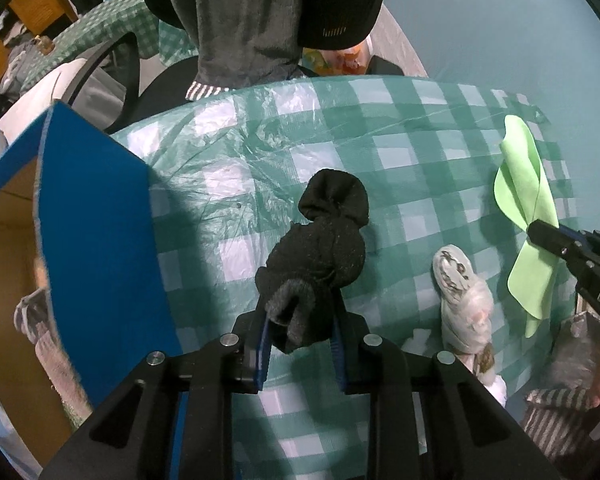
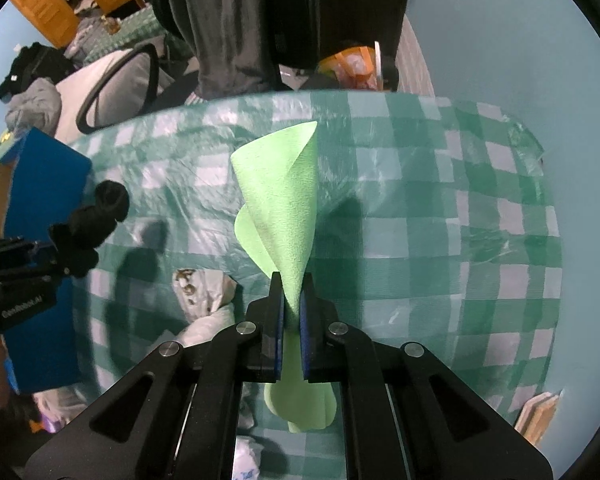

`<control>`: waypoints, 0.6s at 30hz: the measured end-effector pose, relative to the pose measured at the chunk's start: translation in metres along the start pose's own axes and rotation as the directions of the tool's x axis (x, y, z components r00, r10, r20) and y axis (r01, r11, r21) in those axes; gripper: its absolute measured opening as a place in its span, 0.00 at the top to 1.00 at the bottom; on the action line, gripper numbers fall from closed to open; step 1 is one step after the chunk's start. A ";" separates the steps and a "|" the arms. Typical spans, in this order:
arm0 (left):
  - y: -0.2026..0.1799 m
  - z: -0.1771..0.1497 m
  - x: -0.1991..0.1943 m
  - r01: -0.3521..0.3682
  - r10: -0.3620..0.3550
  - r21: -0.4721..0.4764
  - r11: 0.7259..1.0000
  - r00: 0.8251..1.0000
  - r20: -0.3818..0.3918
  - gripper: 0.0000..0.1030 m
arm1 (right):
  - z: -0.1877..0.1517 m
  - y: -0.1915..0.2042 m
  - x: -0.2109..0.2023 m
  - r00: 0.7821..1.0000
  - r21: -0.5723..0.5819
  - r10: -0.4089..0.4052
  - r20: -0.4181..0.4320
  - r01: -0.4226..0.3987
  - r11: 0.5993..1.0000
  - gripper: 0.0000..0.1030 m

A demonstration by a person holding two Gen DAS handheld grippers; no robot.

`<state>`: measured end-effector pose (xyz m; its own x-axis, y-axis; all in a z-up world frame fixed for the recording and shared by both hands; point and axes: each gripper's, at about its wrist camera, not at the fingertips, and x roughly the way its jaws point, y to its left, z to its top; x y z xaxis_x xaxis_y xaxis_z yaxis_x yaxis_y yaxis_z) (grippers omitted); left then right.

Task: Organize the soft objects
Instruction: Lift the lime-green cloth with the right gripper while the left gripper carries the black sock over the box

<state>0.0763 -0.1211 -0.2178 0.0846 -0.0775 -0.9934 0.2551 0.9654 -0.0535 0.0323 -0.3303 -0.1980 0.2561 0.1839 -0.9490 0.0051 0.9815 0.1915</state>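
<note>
Over the checked bench [image 1: 380, 128], the left gripper [image 1: 300, 344] clenched a sock [image 1: 320, 248], the right gripper [image 2: 291, 320] a cloth [image 2: 280, 200], likely bound for the box [image 1: 100, 220].

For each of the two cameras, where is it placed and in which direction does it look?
Left wrist: sits on the left hand-held gripper, looking forward over the checked tablecloth; its fingers grip a black sock.
Right wrist: sits on the right hand-held gripper, facing the same table; its fingers pinch a green cloth.
Shared: sock, cloth, blue box, and each other's gripper.
</note>
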 end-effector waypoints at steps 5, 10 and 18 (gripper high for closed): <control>0.001 -0.007 -0.019 0.005 -0.005 -0.003 1.000 1.000 0.030 0.76 | 0.000 0.007 -0.022 0.999 -0.006 0.013 0.033 -0.013 1.000 0.95; 0.004 -0.012 -0.039 0.011 -0.010 -0.013 1.000 0.998 0.062 0.76 | 0.001 0.013 -0.042 0.998 -0.013 0.024 0.058 -0.023 1.000 0.95; 0.014 -0.021 -0.075 0.018 -0.015 -0.025 1.000 0.992 0.125 0.76 | 0.000 0.029 -0.070 0.993 -0.026 0.052 0.102 -0.049 0.998 0.95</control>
<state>0.0536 -0.0970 -0.1460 0.2003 -0.1227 -0.9720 0.2329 0.9696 -0.0744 0.0142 -0.3150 -0.1258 0.3532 0.2279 -0.9073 -0.0323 0.9723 0.2317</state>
